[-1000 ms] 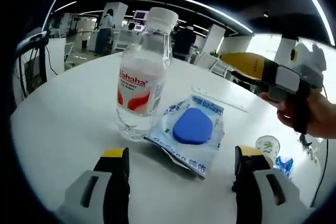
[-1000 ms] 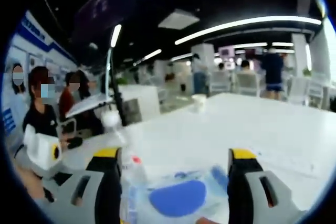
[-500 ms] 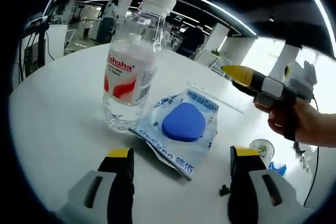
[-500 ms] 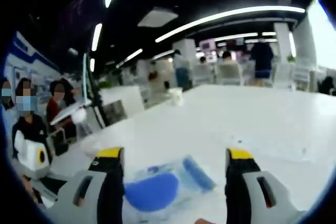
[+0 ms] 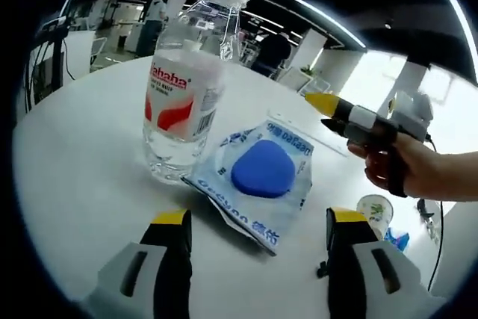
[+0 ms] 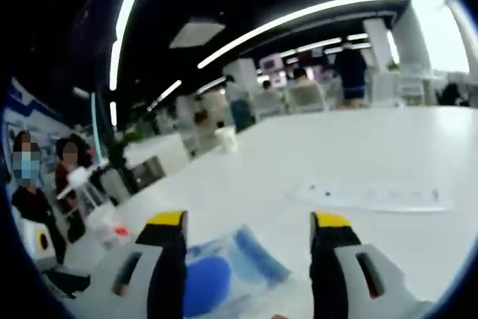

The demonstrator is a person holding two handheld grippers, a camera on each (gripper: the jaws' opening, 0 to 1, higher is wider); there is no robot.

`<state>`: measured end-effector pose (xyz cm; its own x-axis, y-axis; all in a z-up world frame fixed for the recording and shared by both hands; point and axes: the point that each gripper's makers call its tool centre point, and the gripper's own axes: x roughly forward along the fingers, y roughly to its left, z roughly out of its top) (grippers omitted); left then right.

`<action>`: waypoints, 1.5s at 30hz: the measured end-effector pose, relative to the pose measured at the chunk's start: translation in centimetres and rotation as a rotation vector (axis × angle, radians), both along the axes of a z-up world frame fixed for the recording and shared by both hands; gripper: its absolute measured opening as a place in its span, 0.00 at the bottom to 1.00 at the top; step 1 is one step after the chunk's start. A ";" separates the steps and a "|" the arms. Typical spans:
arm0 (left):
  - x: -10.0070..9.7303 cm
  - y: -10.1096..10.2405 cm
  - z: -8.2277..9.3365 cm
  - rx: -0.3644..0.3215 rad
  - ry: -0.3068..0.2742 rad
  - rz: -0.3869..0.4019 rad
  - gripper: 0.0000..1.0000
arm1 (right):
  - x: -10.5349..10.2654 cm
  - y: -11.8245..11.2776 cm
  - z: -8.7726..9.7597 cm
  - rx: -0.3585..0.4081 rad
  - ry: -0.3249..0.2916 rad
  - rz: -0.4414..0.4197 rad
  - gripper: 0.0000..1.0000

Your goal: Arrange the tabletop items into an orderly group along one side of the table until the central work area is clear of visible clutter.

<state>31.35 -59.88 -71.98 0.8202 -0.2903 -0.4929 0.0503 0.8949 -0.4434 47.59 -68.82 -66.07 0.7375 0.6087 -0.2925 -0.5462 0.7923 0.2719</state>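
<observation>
In the left gripper view a clear water bottle (image 5: 187, 91) with a red-and-white label and white cap stands upright on the white table (image 5: 82, 177). A clear packet holding a blue pad (image 5: 260, 173) lies flat against the bottle's right side. My left gripper (image 5: 254, 222) is open, just short of the packet, with nothing between its fingers. My right gripper (image 5: 336, 107) comes in from the right, held in a hand, above and beyond the packet. In the right gripper view that gripper (image 6: 243, 222) is open over the packet (image 6: 216, 278), and the bottle (image 6: 93, 203) shows at the left edge.
A white paper cup (image 5: 376, 211) and a small blue item (image 5: 397, 240) sit off the table's right edge in the left gripper view. A flat white strip (image 6: 373, 196) lies on the table, a small cup (image 6: 226, 138) stands far back, and seated people are at the left.
The right gripper has swung rightward and tilted, so the packet has slid to the lower left of its view. The left gripper's view has shifted only slightly; bottle and packet have not moved.
</observation>
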 end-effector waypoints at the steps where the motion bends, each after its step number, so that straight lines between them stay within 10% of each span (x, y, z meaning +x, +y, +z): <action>1: 0.1 0.0 0.0 -0.004 0.001 0.003 0.71 | 0.0 0.0 -0.3 -0.011 0.005 0.006 0.62; 26: 0.7 -0.7 -0.4 -0.026 0.034 -0.007 0.49 | -0.4 -1.5 -5.0 -0.081 0.177 0.004 0.00; 45: 0.5 1.4 -2.0 -0.062 0.129 0.062 0.07 | -0.9 -1.6 -5.2 -0.190 0.168 0.078 0.00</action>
<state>31.90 -58.44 -73.97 0.7684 -0.2743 -0.5782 -0.0652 0.8652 -0.4972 46.67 -70.40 -71.31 0.6221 0.5844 -0.5211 -0.5672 0.7951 0.2147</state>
